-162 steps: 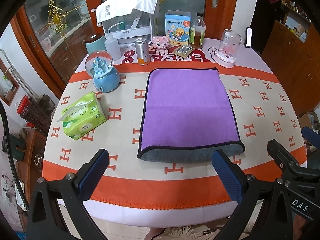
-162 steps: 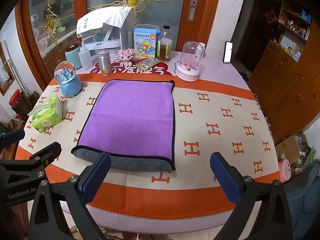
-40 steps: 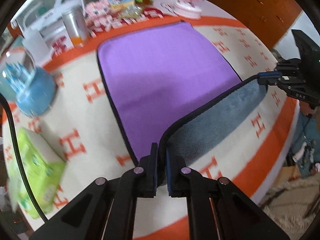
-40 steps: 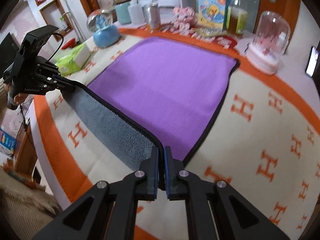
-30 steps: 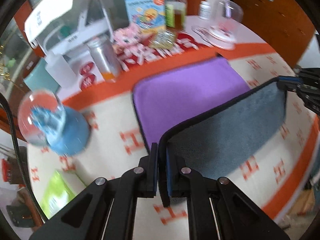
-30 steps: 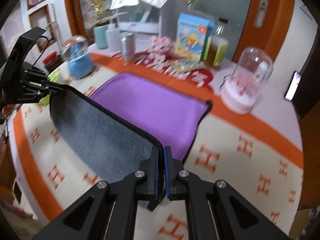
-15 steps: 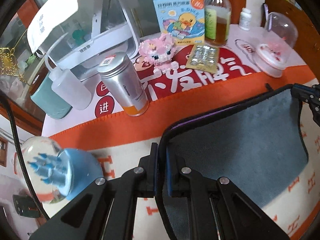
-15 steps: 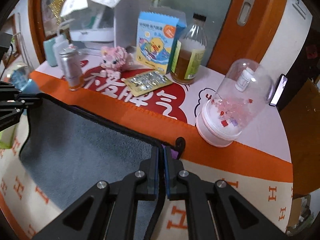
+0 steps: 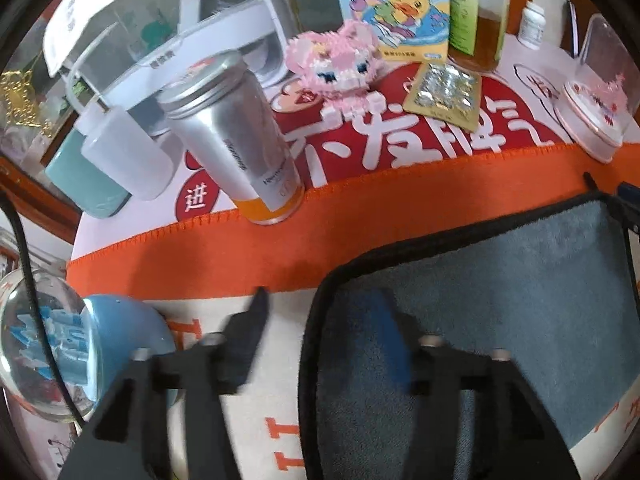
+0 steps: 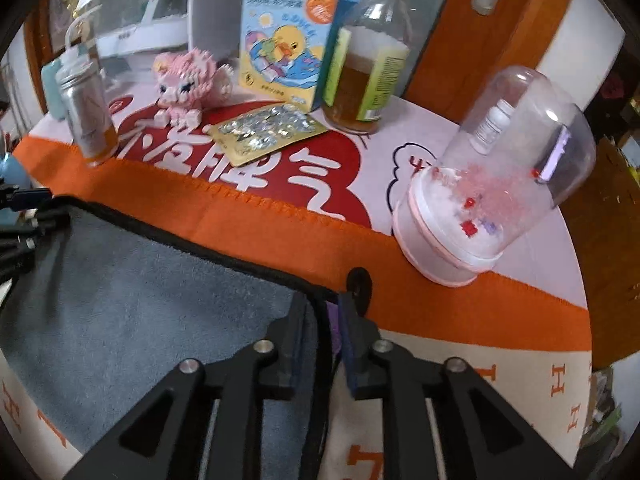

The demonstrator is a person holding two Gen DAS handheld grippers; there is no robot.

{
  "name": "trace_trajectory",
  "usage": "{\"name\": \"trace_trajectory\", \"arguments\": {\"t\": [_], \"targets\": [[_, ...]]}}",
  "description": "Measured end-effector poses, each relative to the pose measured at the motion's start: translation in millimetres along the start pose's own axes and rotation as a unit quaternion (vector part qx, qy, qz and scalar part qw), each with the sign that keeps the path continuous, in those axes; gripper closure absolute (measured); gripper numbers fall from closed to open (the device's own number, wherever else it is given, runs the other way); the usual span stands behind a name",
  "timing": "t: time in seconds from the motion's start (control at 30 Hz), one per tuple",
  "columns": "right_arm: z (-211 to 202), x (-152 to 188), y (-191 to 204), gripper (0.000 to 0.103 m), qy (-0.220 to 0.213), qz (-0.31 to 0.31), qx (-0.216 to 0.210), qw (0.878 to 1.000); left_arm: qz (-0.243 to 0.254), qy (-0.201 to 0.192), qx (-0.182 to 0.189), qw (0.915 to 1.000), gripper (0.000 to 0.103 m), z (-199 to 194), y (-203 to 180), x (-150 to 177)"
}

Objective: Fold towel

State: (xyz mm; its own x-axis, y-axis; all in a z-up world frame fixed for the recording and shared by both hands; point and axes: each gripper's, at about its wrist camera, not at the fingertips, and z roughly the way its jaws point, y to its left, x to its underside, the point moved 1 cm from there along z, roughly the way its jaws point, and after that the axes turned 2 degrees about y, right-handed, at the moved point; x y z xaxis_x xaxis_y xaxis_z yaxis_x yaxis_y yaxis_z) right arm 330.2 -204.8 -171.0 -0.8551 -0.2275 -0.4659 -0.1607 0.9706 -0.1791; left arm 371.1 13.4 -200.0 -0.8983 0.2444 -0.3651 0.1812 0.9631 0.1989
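The left gripper point(image 9: 320, 312) has its fingers spread wide astride the towel point(image 9: 500, 300) corner. The right gripper point(image 10: 322, 316) has narrowly parted fingers straddling the towel's black edge, gripping nothing.

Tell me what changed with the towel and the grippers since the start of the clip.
The purple-and-grey microfibre towel had its near edge carried over to the far edge, grey side now up. The left hand-held gripper has opened and released its corner; the right hand-held gripper is parting too. The silver can and other table items stayed put.
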Motion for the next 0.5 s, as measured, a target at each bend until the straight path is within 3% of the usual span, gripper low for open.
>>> {"name": "trace_trajectory", "arguments": {"t": [0.07,0.1,0.27,0.4,0.5], "targets": [[-6.6,0.9,-1.4,0.066,-0.007,0.006,-0.001,1.0,-0.007,-0.011,0.0,0.9999,0.034,-6.7,2.3,0.7],[-10.4,1.8,-0.9,0.064,-0.011,0.006,-0.001,1.0,-0.01,-0.015,0.001,0.9998,0.033,-10.5,3.4,0.9],[-29.3,3.9,6.8,0.064,-0.018,0.004,-0.012,1.0,-0.022,-0.022,0.009,0.9995,0.021,-28.4,3.7,6.3],[-46.3,6.4,14.0,0.063,-0.02,0.009,-0.028,0.999,-0.037,-0.025,0.027,0.9986,0.018,-45.6,3.4,14.4],[-57.0,9.9,17.5,0.057,-0.013,0.021,-0.043,0.999,-0.044,-0.032,0.033,0.998,0.016,-62.9,1.9,22.1]]}}
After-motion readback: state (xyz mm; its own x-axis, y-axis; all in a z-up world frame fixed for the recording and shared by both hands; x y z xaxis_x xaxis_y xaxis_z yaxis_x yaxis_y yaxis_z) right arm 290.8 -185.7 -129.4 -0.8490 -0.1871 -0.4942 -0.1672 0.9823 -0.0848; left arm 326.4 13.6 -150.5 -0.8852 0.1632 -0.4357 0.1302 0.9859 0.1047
